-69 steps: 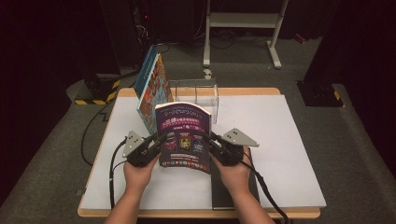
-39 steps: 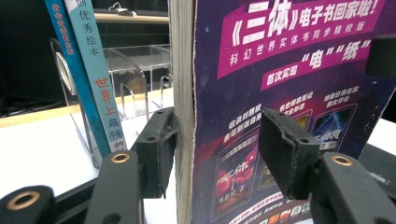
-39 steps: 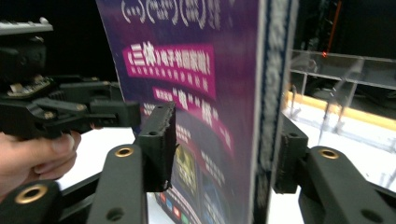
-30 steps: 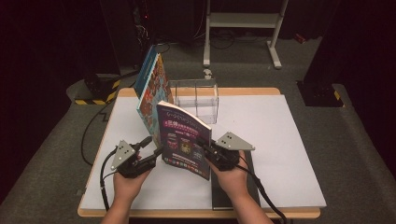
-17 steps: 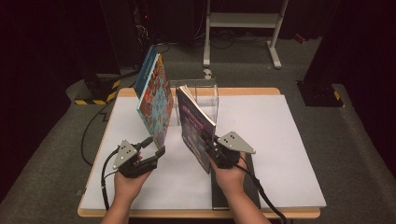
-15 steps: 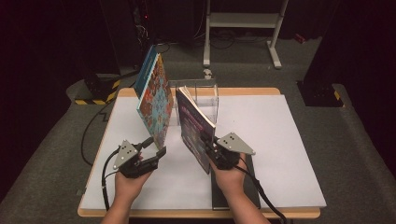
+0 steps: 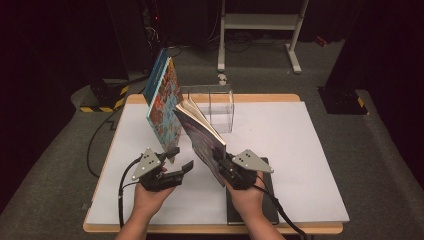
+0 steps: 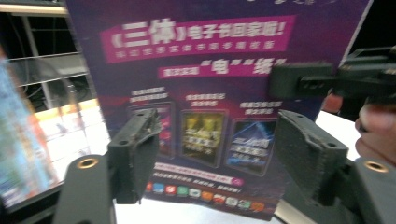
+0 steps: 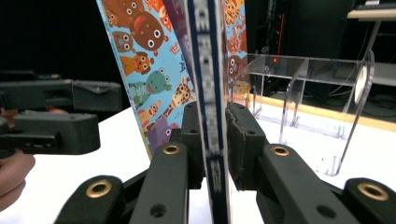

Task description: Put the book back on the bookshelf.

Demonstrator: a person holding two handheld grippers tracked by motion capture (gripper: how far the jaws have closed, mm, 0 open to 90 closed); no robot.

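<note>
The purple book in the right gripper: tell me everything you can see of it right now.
The purple book is a thin softcover with a glossy purple cover printed with pink banners, white Chinese text and three small device pictures. The right gripper is shut on its lower edge, jaws pressing both covers, as the right gripper view shows. It stands tilted, leaning back towards the clear acrylic rack, pages slightly fanned at the top. The left gripper is open beside it, not touching. The cartoon animal book stands close on its left.

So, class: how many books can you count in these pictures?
3. A cartoon book leans at the clear rack; a purple book stands in the right gripper; a dark book lies flat under that hand. Others may be hidden.
</note>
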